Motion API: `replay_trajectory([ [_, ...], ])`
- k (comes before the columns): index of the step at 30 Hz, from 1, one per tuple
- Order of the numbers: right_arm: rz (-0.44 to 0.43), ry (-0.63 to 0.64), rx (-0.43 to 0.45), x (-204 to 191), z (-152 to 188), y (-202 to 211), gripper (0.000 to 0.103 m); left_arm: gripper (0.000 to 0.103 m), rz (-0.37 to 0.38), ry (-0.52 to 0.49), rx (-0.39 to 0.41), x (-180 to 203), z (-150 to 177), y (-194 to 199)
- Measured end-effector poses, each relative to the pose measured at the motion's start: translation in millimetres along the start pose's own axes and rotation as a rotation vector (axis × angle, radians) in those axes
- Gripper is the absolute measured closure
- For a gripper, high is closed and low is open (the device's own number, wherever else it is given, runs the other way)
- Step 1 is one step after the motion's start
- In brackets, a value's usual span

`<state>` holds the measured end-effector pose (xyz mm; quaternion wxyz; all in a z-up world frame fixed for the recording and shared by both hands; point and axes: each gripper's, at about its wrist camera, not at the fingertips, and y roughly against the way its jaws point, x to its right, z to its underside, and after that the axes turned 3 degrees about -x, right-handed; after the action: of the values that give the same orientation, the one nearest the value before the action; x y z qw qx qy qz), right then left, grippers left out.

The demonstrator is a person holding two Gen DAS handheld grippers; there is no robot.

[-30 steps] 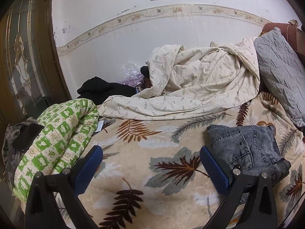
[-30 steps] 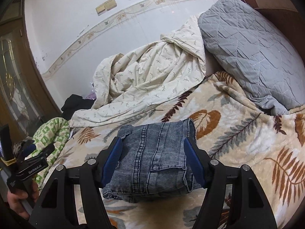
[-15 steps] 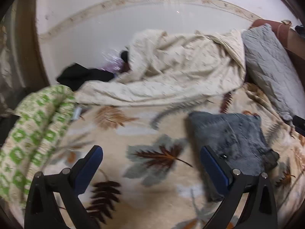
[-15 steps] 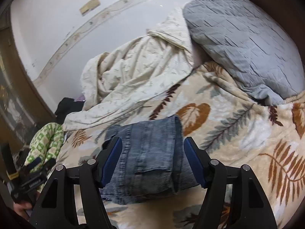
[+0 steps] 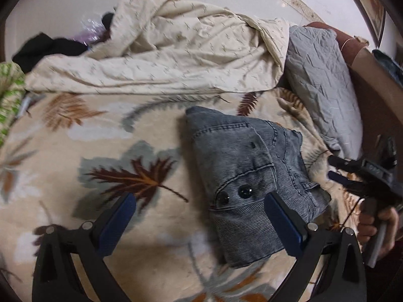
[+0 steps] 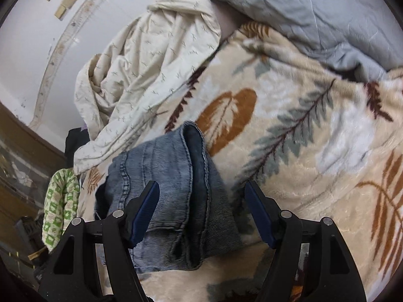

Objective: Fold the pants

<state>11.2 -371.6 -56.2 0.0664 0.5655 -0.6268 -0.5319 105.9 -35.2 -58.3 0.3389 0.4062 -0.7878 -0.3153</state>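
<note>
In the left wrist view, a green-patterned quilt (image 5: 10, 85) sits at the left edge, dark clothes (image 5: 47, 47) at upper left, and a cream duvet (image 5: 163, 50) lies bunched across the top. A grey pillow (image 5: 325, 85) leans at upper right against the headboard (image 5: 372, 95). The leaf-print blanket (image 5: 75, 136) covers the bed. The pants (image 5: 241, 171), folded into a thick denim bundle, lie right of centre on the blanket. The left hand-held gripper (image 5: 199, 222) is released, jaws wide; its right pad overlaps the bundle's near edge, the left pad is over bare blanket. At the right edge a hand (image 5: 377, 226) holds the right hand-held gripper (image 5: 338, 170), just beside the pants.

In the right wrist view, the quilt (image 6: 60, 201) is at lower left, the duvet (image 6: 151, 70) at upper left, the pillow (image 6: 314, 10) along the top. The pants (image 6: 171, 191) lie lower left of centre. The right hand-held gripper (image 6: 201, 214) has its jaws opening, the bundle's right part between them, the pads not pressing it.
</note>
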Motion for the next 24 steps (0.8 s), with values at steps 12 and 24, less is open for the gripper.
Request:
replay_trajectory([
  [12, -0.040, 0.011, -0.116, 5, -5, -31, 0.033, 0.000, 0.251, 0.051, -0.050, -17, -2, -36],
  [24, -0.038, -0.009, -0.112, 10, -10, -35, 0.033, 0.000, 0.393, 0.104, -0.120, -11, -12, -69],
])
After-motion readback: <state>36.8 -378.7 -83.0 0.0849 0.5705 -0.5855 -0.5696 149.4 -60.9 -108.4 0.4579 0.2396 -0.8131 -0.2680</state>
